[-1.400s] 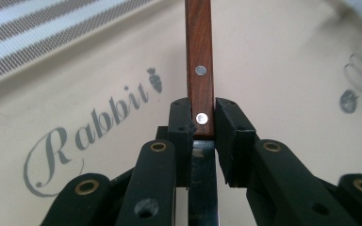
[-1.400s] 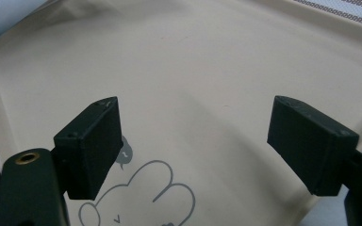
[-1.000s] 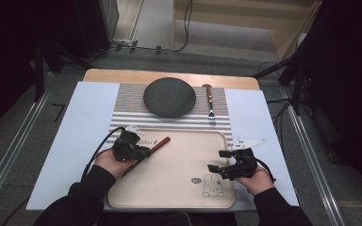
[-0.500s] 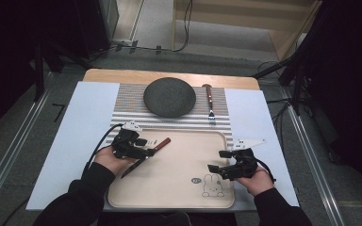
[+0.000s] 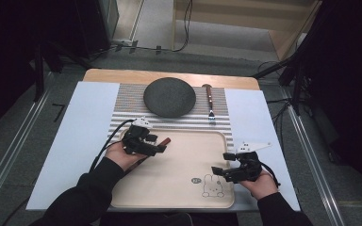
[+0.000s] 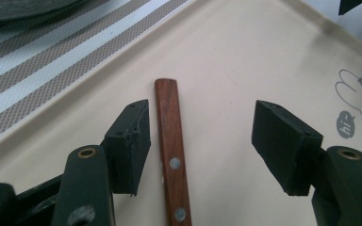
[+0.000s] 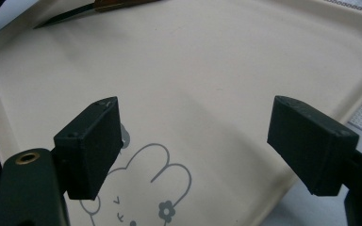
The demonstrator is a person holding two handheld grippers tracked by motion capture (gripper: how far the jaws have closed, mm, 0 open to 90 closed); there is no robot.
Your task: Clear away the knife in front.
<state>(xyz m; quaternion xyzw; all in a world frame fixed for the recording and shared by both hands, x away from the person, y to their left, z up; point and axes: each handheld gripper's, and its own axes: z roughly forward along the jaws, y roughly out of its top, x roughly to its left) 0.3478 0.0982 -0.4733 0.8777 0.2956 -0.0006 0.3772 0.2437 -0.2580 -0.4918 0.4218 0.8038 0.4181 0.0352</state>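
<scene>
We see the wooden-handled knife [image 6: 171,155] lying flat on the cream tray [image 5: 184,188], near the tray's far left corner, its riveted brown handle pointing toward the tray's middle. In the right gripper view its dark blade [image 7: 63,17] runs toward the tray's rim. The left gripper [image 5: 156,146] sits low over the handle, and we note that its jaws have just been opening: in the left gripper view the handle lies between the two black pads, just beside one and well apart from the other, with neither pressing on it, so the gripper is open and the knife rests free on the tray. The right gripper [image 5: 219,172] hovers over the tray's near right part, beside the printed rabbit [image 5: 213,187]; its jaws stand wide apart with nothing between them but the bare tray and the rabbit drawing. Beyond the tray we see a striped placemat [image 5: 132,94] carrying a dark round plate [image 5: 169,97] and, just to the plate's right, a second utensil with a brown handle [image 5: 210,102] lying lengthwise. White sheets [image 5: 75,132] flank the placemat on both sides of the wooden worktop [image 5: 169,75]. The person's dark sleeves [image 5: 82,200] enter from the bottom of the high view.
</scene>
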